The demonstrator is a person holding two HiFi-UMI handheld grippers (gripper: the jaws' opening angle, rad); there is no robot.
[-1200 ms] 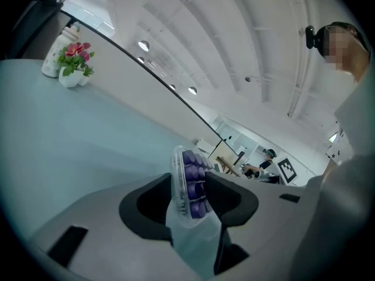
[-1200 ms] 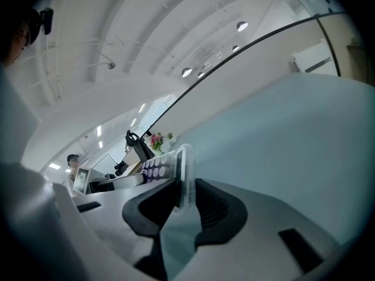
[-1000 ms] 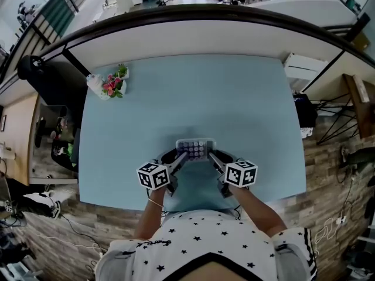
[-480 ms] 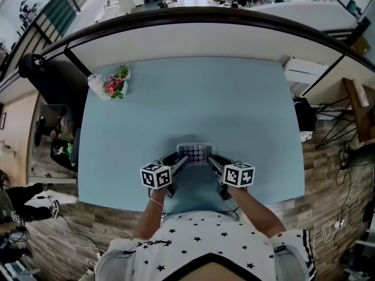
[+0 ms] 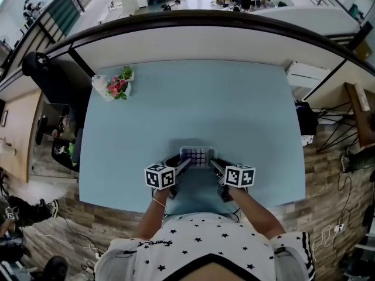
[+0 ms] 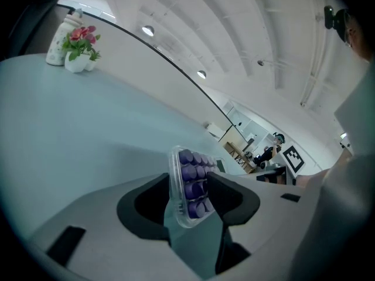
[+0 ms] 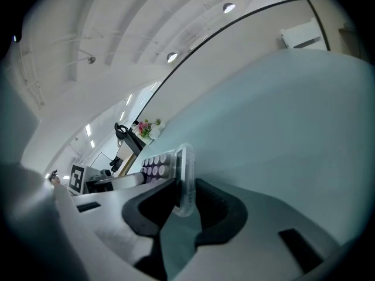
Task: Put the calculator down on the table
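A small calculator with purple keys in a clear case hangs low over the pale blue table, near its front edge. My left gripper holds its left side, and my right gripper holds its right side. In the left gripper view the calculator stands tilted between the black pads, which lie against its back and its keys. The right gripper view shows the calculator edge-on, pinched between both pads. I cannot tell whether its underside touches the table.
A white vase of pink flowers stands at the table's far left corner, also seen in the left gripper view. A black chair sits off the left edge, and a white unit off the right. The person's starred shirt is at the front edge.
Both grippers and the calculator have sunk a little toward the table. The hold on the calculator looks the same.
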